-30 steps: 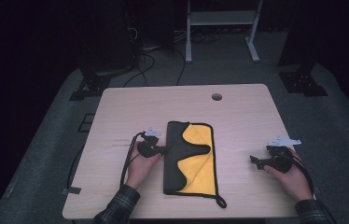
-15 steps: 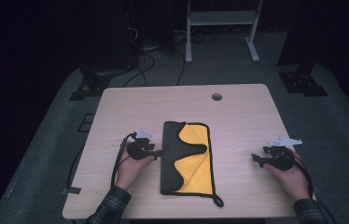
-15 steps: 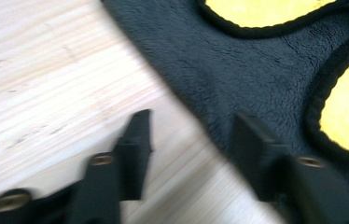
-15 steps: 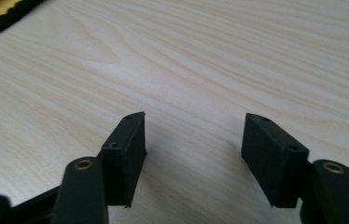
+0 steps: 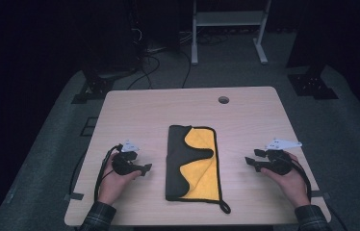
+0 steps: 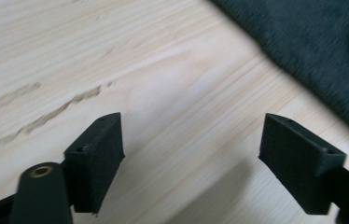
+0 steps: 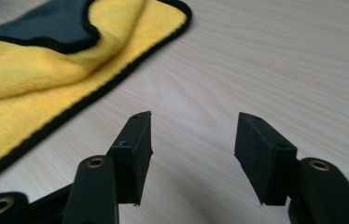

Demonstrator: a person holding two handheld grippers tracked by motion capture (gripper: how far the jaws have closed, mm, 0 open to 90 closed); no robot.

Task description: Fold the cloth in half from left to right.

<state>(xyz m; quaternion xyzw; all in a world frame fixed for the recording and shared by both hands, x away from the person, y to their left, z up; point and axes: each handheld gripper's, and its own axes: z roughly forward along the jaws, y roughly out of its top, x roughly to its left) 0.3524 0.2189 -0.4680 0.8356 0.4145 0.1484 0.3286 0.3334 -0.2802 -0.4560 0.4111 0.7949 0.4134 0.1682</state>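
A folded cloth point(image 5: 192, 163), yellow on one face and dark grey on the other with a black hem, is laid flat in the middle of a pale wooden table point(image 5: 245, 110). It is seen between the two hand-held grippers and is touched by neither.

The left gripper point(image 5: 144, 168) is held just beside the cloth's left edge. Its jaws are spread apart and have just been opening, with nothing but bare wood between them. In the left gripper view, the grey side of the cloth point(image 6: 322, 60) is seen ahead of the jaws and off to their right.

The right gripper point(image 5: 252, 159) is held further from the cloth's other edge. Its jaws are also parted, though they have just been closing, and nothing is caught between them. In the right gripper view, the cloth's yellow face point(image 7: 46, 79) is found ahead of the jaws and to their left.
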